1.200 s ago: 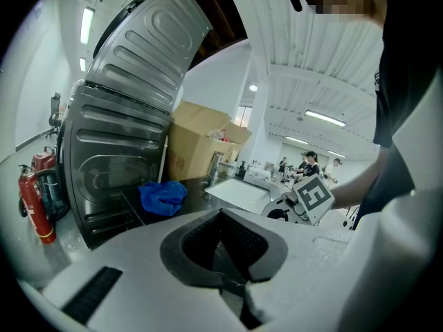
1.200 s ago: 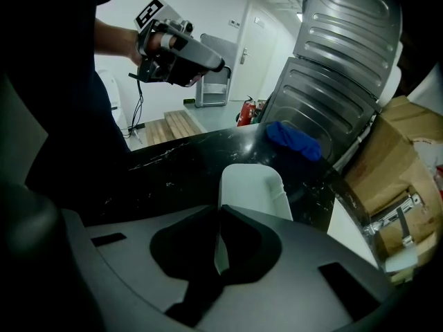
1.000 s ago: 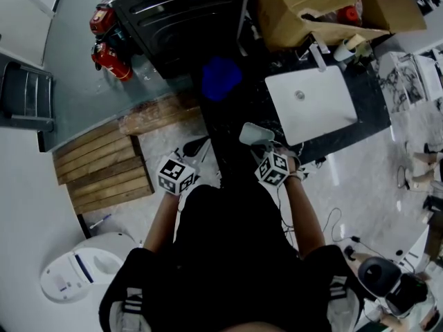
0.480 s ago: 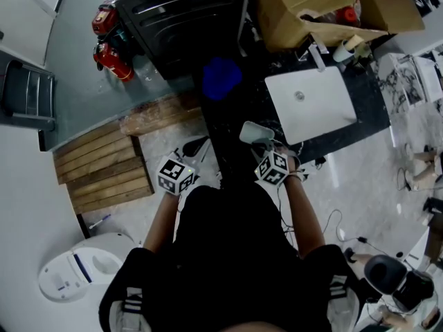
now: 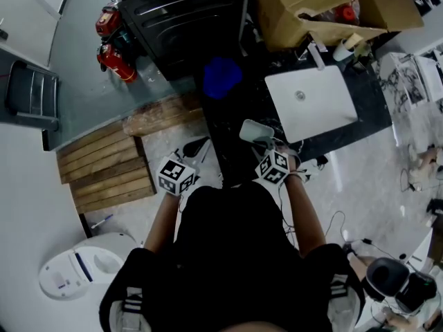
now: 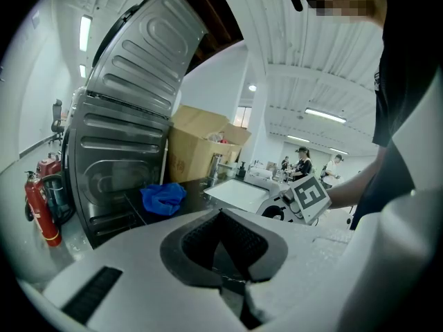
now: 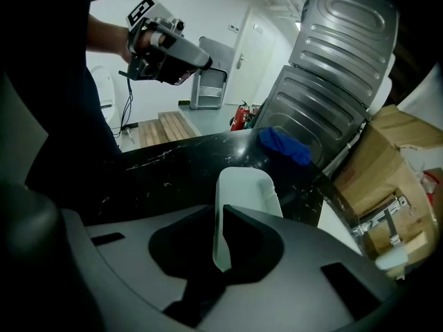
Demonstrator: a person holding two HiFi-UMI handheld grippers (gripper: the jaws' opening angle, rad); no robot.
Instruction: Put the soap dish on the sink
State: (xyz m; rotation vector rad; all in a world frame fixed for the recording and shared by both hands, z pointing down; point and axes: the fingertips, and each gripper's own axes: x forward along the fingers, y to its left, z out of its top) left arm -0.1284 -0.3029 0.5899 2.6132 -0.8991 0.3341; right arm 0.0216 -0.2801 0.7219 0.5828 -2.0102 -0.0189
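A pale grey-green soap dish (image 7: 242,199) stands on edge between the jaws of my right gripper (image 7: 219,247), which is shut on its rim. From the head view the dish (image 5: 255,131) hangs over the black counter (image 5: 228,126), just left of the white sink (image 5: 311,102). My right gripper (image 5: 272,159) sits at the counter's near edge. My left gripper (image 5: 181,168) is held off the counter to the left, above the floor. Its jaws (image 6: 225,254) are shut with nothing between them.
A blue cloth (image 5: 221,77) lies on the counter behind the dish. A cardboard box (image 5: 325,5) and a faucet (image 5: 316,55) stand behind the sink. A dark metal appliance (image 5: 180,19), red fire extinguishers (image 5: 111,43) and wooden slats (image 5: 111,164) lie to the left.
The grippers and the dish hold almost the same places. The view has shifted slightly.
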